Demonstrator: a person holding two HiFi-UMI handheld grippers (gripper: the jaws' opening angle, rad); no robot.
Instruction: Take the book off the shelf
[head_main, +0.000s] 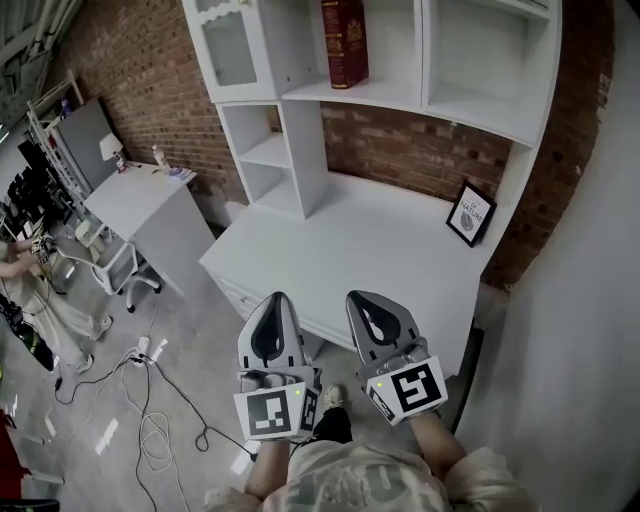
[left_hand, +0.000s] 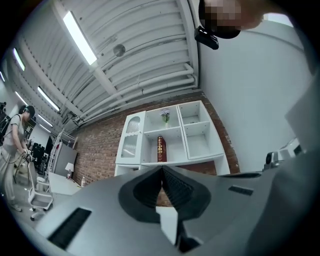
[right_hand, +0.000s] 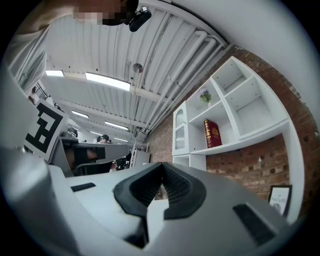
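Observation:
A dark red book (head_main: 344, 42) with gilt print stands upright on a middle shelf of the white hutch (head_main: 400, 95). It shows small and far off in the left gripper view (left_hand: 161, 149) and in the right gripper view (right_hand: 212, 133). My left gripper (head_main: 278, 298) and right gripper (head_main: 362, 297) hang side by side in front of the white desk (head_main: 360, 250), well below and short of the book. Both are shut with their jaws meeting at the tips and nothing between them.
A small framed picture (head_main: 470, 213) leans at the desk's back right. Open cubbies (head_main: 265, 155) stand at the desk's left. A white side table (head_main: 140, 195) with a lamp, cables (head_main: 145, 400) on the floor and a person (head_main: 30, 290) lie to the left. A white wall (head_main: 590, 300) runs along the right.

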